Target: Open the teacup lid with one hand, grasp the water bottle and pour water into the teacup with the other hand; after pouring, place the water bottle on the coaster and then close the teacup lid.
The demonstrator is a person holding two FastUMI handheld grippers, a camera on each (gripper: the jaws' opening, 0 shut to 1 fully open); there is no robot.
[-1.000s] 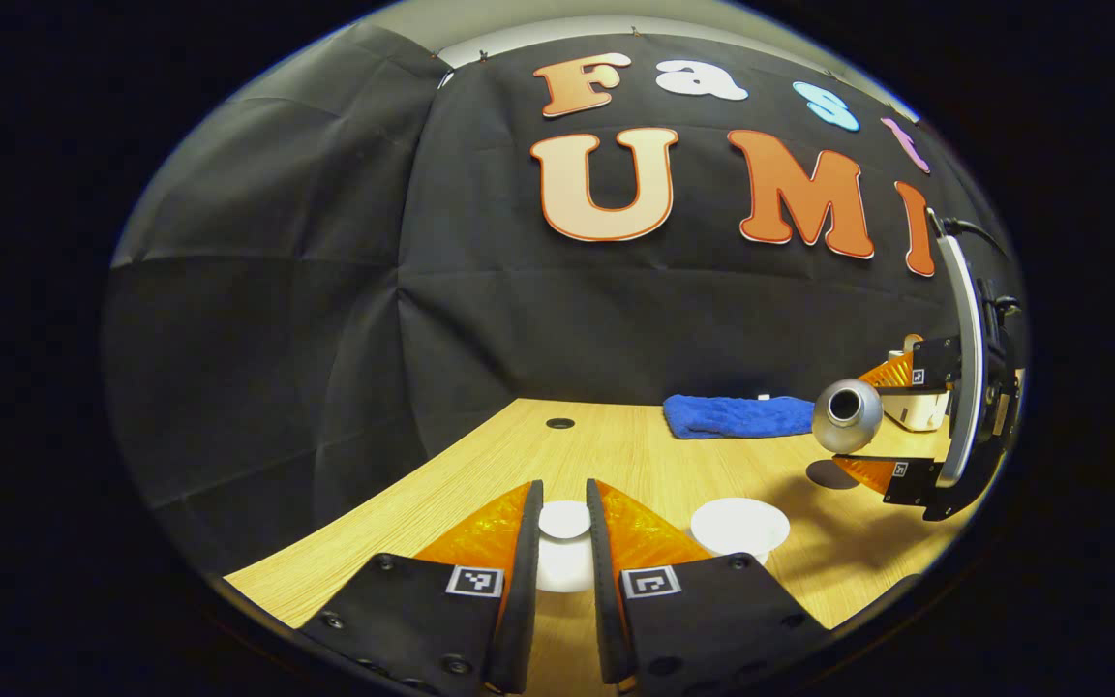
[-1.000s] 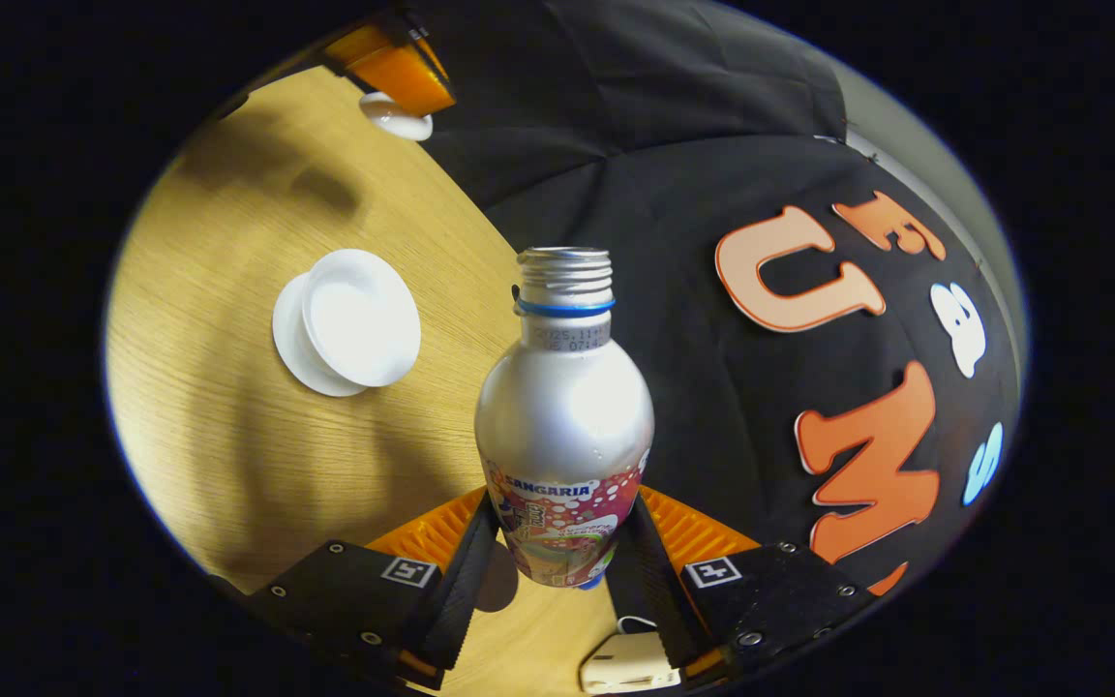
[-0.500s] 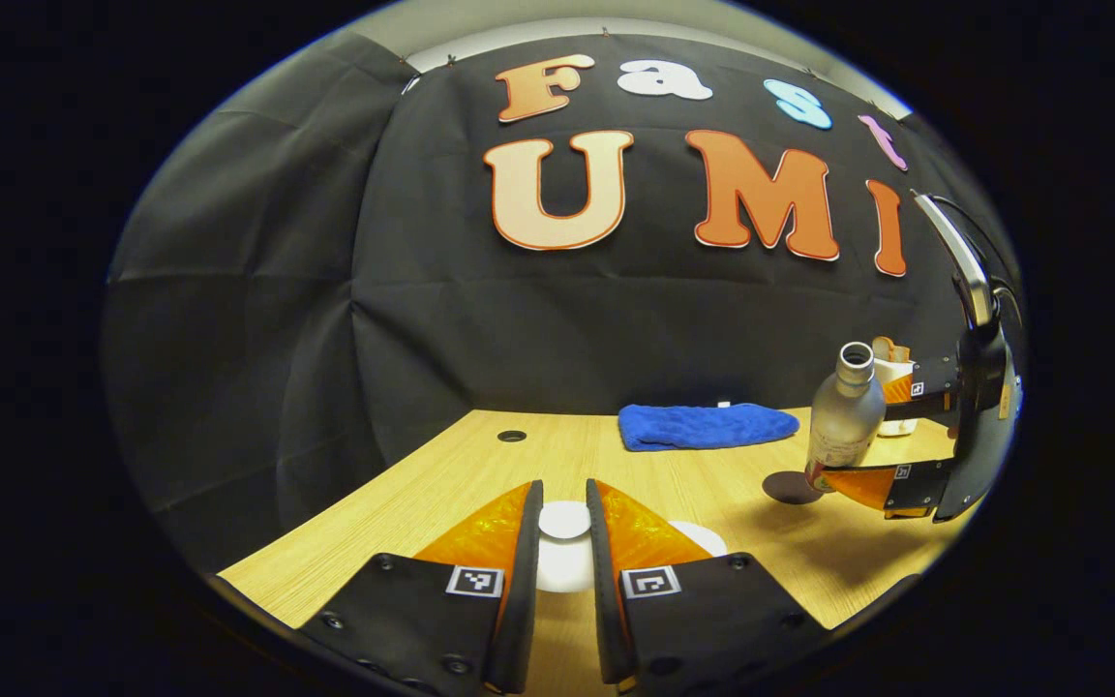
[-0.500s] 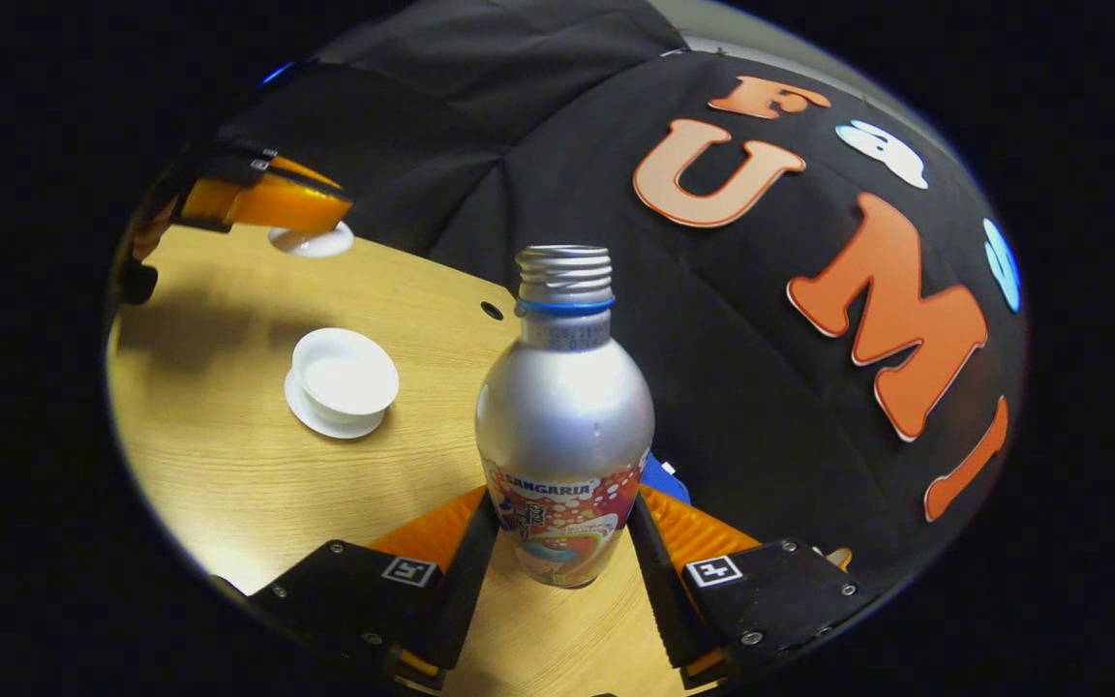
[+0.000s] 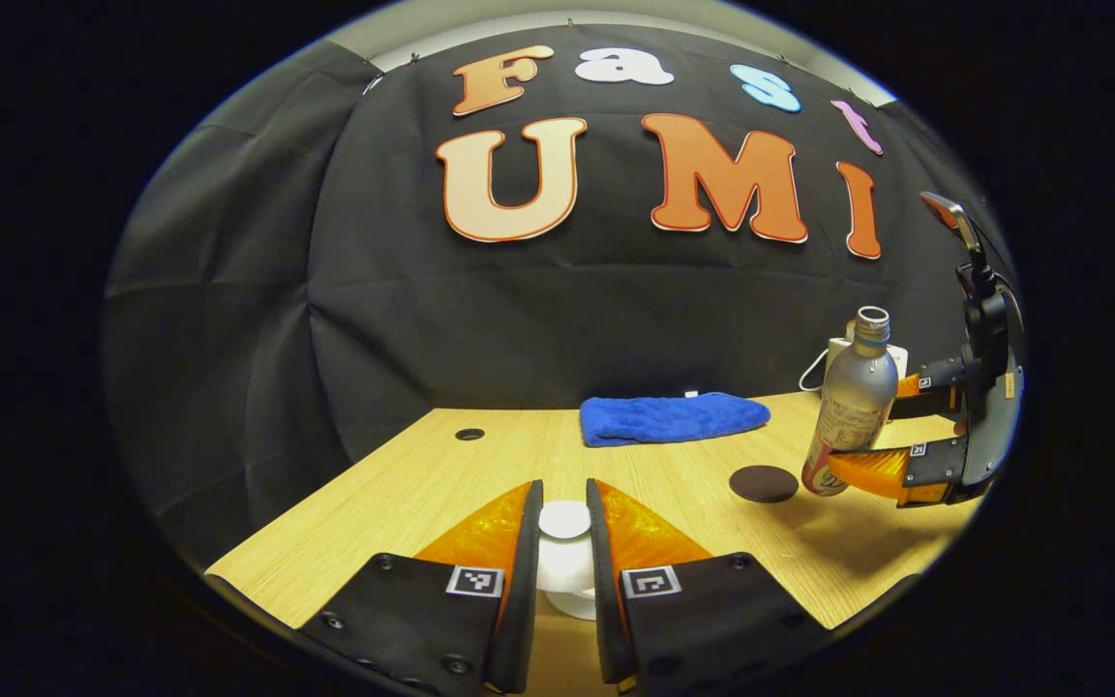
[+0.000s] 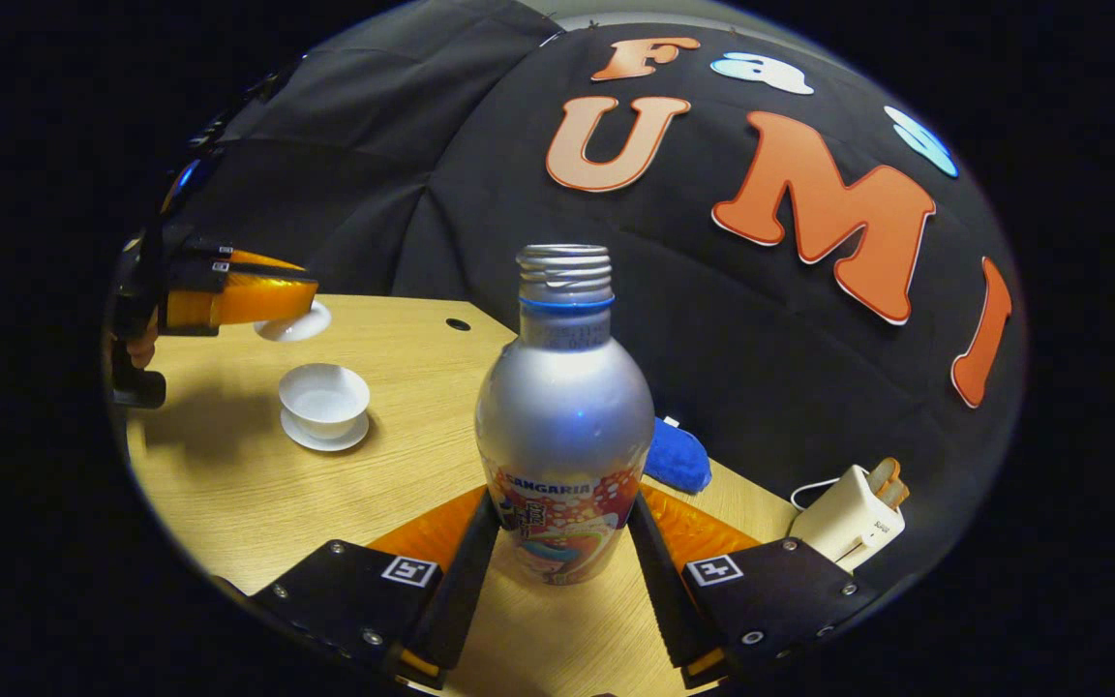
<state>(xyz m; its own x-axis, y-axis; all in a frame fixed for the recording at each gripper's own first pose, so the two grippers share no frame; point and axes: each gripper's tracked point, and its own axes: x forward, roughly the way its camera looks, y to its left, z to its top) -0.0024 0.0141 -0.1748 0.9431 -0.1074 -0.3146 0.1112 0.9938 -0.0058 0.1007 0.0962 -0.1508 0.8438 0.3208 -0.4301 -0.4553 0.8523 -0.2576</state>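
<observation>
Upright at centre frame, the water bottle (image 6: 564,416) sits clamped low on its label by the right gripper (image 6: 562,552), its smooth metal likely slippery, while the left gripper (image 5: 564,552) pinches the fragile teacup lid (image 5: 565,561) by its knob.

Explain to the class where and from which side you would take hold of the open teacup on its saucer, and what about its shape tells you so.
Probably the rim of the teacup, from above, one finger inside the bowl and one outside. The cup stands upright on its saucer with its lid off, held in the left gripper. It flares upward with no handle showing, so a side grasp would likely slip.
</observation>
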